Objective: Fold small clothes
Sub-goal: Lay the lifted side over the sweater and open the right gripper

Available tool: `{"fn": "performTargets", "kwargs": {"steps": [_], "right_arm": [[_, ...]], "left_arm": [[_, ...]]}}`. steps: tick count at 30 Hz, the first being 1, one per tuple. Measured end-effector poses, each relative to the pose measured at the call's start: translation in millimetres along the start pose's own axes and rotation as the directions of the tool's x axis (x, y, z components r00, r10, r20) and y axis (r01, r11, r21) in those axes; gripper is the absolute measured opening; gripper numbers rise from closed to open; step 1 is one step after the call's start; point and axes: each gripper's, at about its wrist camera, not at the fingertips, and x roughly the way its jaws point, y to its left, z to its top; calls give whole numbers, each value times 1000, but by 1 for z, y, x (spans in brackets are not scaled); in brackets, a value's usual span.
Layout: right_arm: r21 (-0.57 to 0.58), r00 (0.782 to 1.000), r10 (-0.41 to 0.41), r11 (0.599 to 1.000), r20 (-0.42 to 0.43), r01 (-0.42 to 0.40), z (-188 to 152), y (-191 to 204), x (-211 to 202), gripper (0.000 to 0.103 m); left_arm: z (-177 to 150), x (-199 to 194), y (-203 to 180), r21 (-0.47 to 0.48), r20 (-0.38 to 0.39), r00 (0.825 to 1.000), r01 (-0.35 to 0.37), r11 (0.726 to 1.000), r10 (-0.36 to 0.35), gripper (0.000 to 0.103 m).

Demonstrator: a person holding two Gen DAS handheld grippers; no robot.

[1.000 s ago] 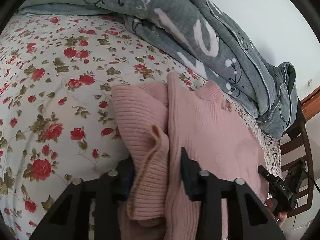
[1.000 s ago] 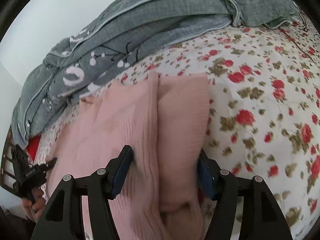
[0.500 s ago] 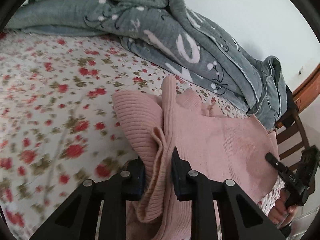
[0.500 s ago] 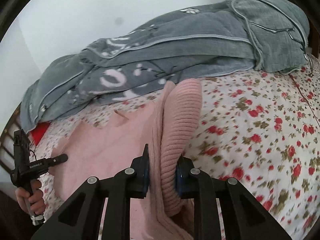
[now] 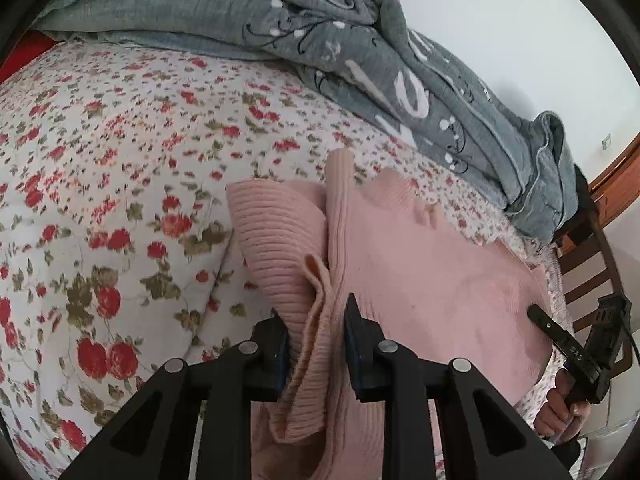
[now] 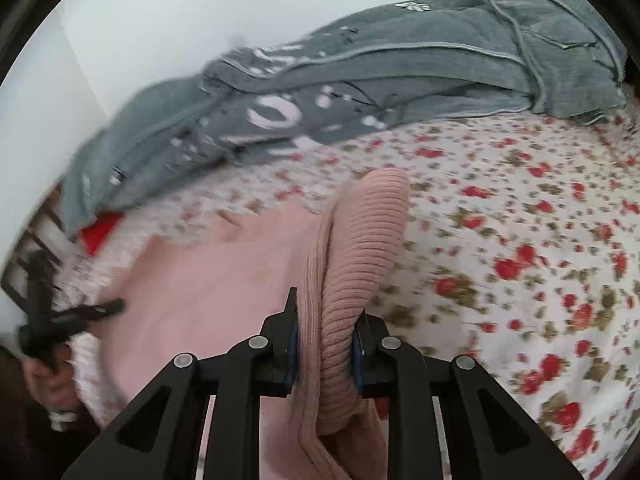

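While clamped, tools (image 5: 316, 344) pinch sweater (image 5: 420, 280).

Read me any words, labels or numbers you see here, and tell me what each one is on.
Grey quilt: large white letters, cut off by folds; only a round shape like "C" or "O" shows, no whole word.
Right gripper: a small white marking on its finger, too small to read.
Pink sweater and floral sheet: no text.

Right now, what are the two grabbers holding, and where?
Both hold the pink sweater. The left gripper pinches a bunched ribbed edge; the right gripper pinches a ribbed fold.
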Motion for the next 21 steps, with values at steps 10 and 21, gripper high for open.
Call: {"fn": "performTargets", "kwargs": {"steps": [10, 21], "right_arm": [[-120, 968, -242, 961, 65, 248, -15, 16, -18, 48], [-145, 989, -134, 979, 68, 143, -12, 64, -57, 53]], "left_arm": [[-16, -8, -7, 63, 48, 992, -120, 991, 117, 64], [-27, -61, -23, 25, 109, 990, -98, 995, 95, 69]]}}
